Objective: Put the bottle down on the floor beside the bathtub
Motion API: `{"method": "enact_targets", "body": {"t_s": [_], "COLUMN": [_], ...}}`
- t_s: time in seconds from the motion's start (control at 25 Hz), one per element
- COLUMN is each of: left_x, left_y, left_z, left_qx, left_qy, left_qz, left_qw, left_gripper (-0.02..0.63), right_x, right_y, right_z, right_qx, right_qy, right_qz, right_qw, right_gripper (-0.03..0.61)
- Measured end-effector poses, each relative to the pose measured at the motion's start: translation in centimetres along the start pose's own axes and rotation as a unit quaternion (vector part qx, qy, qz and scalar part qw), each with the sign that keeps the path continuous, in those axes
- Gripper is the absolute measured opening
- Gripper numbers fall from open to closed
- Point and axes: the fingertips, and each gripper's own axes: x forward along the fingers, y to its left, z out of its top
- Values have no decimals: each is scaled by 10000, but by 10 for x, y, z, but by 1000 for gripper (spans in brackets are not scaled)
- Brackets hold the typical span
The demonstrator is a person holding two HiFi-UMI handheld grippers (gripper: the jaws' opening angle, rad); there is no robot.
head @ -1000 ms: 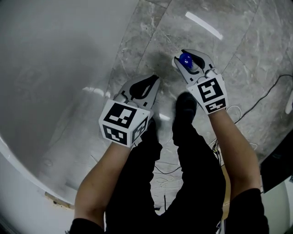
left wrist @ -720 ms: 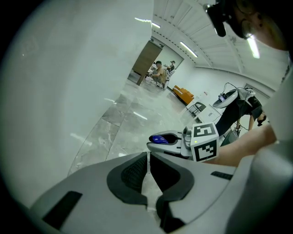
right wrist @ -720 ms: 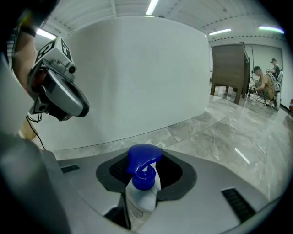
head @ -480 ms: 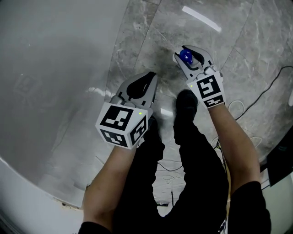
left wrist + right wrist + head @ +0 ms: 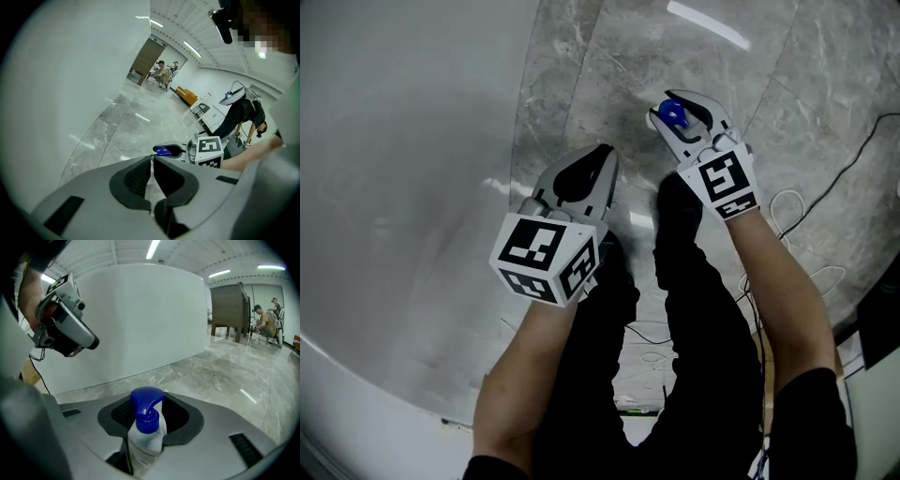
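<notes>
the release is in hand: the right gripper has its jaws opening around the bottle, pads seemingly touching it, low over the floor beside the bathtub. next it should back off without tipping it. the left gripper is pressed together, empty.

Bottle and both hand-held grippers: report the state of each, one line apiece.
bottle, upright, blue pump top on.
right hand-held gripper, jaws opening, bottle between them.
left hand-held gripper, jaws shut, empty.
</notes>
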Motion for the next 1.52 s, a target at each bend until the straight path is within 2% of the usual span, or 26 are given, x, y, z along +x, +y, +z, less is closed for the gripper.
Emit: {"method": "enact_targets", "body": {"t_s": [0.36, 0.6, 0.76, 1.12, 1.52], "left_x": [-10, -14, -17, -27, -8], "left_y": [-12, -17, -15, -30, -18], "left_z": [-9, -13, -14, -24, -15], "left_qx": [-18, 62, 60, 113, 422], "left_qy": [46, 69, 83, 197, 120], "left_qz": [-17, -18, 43, -21, -22], "left_qw": [10000, 10000, 9999, 9997, 9990], "left_gripper": [32, 32, 32, 32, 32], "right_x": [-23, -16, -12, -28, 2], "right_y": [16, 7, -8, 3, -22], "right_z": [-27, 4, 21, -18, 18], "right_qx": [122, 287, 811, 986, 902], "right_qy": [306, -76, -336, 89, -545], "right_qz": [17, -108, -229, -188, -284], "right_qw": [9995, 9995, 9959, 9949, 9940], "right_gripper": [154, 143, 143, 144, 143]}}
